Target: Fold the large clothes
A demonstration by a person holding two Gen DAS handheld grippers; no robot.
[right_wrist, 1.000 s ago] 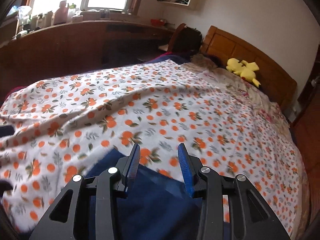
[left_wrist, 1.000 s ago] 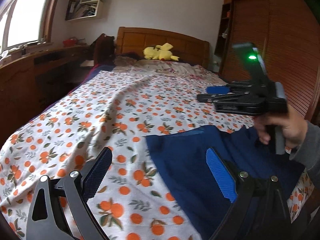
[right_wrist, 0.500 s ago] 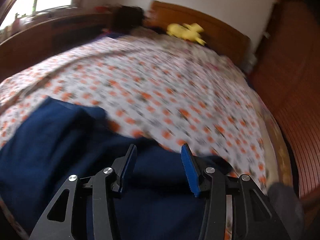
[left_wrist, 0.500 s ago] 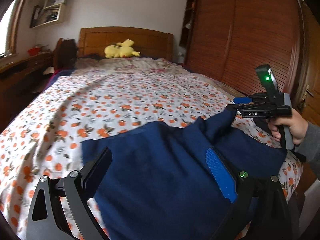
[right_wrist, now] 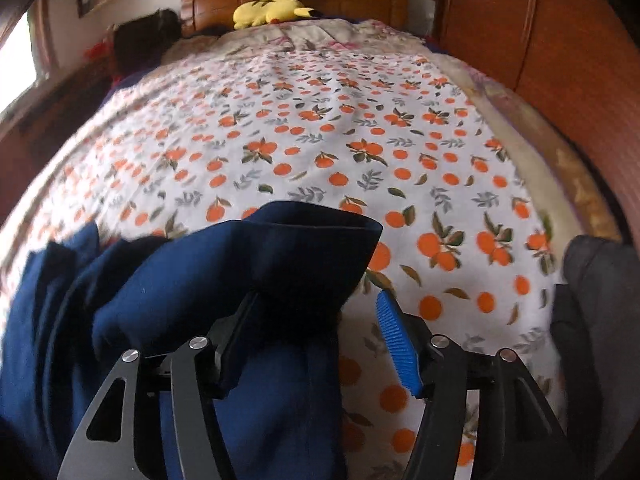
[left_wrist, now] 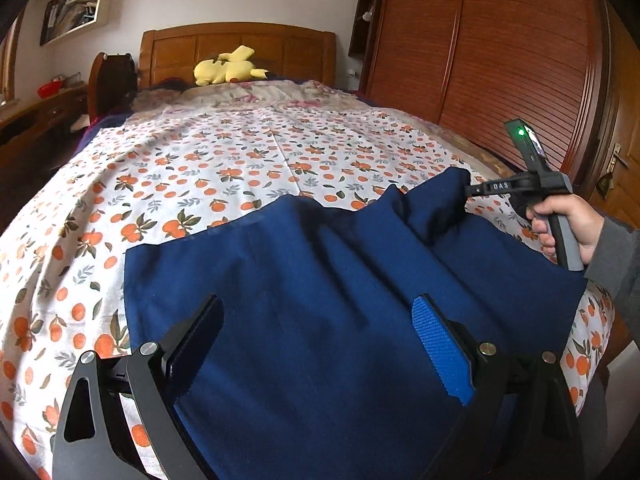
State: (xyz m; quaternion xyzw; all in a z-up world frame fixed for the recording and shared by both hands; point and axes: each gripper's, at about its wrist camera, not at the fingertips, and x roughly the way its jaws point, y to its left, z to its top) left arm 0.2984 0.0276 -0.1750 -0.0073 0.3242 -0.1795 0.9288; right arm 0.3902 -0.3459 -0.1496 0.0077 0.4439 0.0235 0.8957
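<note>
A large navy blue garment (left_wrist: 320, 300) lies spread on the near end of the bed, over the orange-print sheet (left_wrist: 224, 160). My left gripper (left_wrist: 316, 344) is open just above its near part, holding nothing. My right gripper (right_wrist: 316, 336) is open, jaws wide; a raised fold of the garment (right_wrist: 280, 256) bunches over its left finger (right_wrist: 232, 340), while the right pad (right_wrist: 396, 344) stands over bare sheet. In the left wrist view the right gripper (left_wrist: 476, 190) touches the garment's lifted far right corner (left_wrist: 444, 192).
A yellow plush toy (left_wrist: 226, 70) lies by the wooden headboard (left_wrist: 236, 46). A brown wardrobe (left_wrist: 500, 60) lines the right side. A desk and chair (left_wrist: 108, 84) stand at the left. A grey sleeve (right_wrist: 596, 320) is at the right edge.
Both views have swung right, from the window side to the wardrobe side. The right gripper has opened wider and come down onto the garment's right corner, which is now bunched up.
</note>
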